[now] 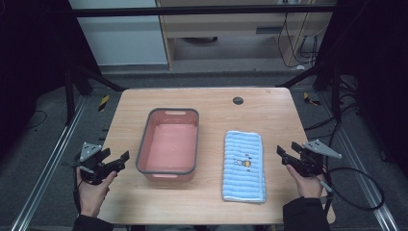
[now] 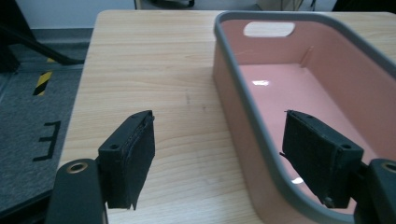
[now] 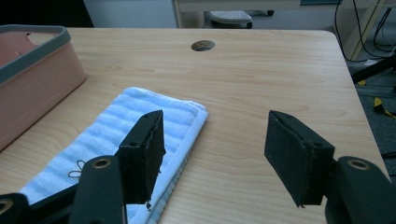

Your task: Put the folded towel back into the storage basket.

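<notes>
Both grippers, left (image 1: 114,163) and right (image 1: 287,155), hang released, jaws spread on nothing. The folded towel (image 1: 244,165) lies at four o'clock on the table (image 1: 211,98), beside the pink tub (image 1: 169,144). It looks soft, light and floppy; pinch a short edge.

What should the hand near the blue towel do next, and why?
Probably slide the right gripper inward to the towel's near edge. Its jaws are open and empty, the folded towel lies flat just beside it, and the pink basin next to the towel is empty.
</notes>
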